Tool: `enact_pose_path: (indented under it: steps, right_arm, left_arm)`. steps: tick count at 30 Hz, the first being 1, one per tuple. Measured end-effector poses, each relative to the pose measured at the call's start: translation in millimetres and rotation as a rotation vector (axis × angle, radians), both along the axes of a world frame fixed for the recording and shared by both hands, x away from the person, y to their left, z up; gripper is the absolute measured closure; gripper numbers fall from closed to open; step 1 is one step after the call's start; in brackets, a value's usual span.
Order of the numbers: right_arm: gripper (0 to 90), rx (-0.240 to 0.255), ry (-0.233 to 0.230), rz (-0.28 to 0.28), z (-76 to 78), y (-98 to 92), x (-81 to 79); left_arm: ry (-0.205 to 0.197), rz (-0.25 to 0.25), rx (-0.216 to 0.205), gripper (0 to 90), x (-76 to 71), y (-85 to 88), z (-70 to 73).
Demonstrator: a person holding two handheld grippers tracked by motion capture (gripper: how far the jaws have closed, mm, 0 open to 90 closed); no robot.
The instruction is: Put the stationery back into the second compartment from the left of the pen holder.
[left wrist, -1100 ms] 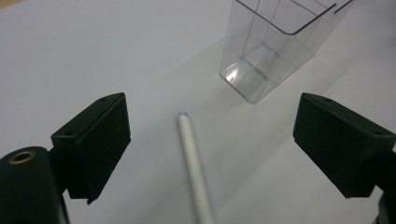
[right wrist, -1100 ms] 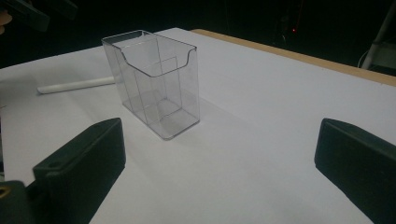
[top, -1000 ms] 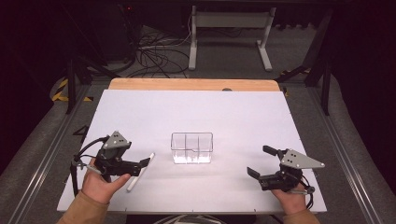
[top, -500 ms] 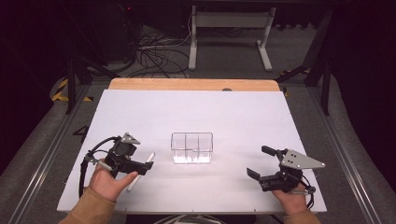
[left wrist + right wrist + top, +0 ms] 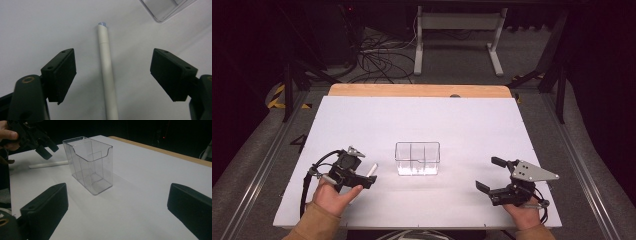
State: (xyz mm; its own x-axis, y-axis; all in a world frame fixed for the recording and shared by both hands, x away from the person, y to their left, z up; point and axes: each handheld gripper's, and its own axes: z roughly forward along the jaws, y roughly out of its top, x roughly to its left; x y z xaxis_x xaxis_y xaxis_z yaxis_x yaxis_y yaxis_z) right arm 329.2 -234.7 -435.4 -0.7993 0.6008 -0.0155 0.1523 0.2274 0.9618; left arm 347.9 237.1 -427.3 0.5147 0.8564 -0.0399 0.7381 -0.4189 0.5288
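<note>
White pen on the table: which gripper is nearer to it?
Left. The left gripper hangs right over the white pen, open jaws on either side, not touching. The right gripper sits far across the table, beyond the clear holder.

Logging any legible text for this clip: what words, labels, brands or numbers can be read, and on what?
None: no readable text anywhere.
White pen: plain, no print visible.
Clear plastic holder: no label.
White table sheet: blank.
</note>
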Motion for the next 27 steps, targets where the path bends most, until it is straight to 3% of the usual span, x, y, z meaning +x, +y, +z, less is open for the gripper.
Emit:
enact_pose_path:
  steps: [10,27]
  right_arm:
    - [3.9,-0.002,-0.006,0.006,0.1,0.2,-0.3]
    - [4.0,-0.006,-0.008,0.010,-0.2,0.9,0.4]
  left_arm:
    - [0.012,0.066,-0.009,33.7,0.7,1.7,-5.2]
    - [0.052,0.078,0.037,43.9,3.3,-3.7,-8.5]
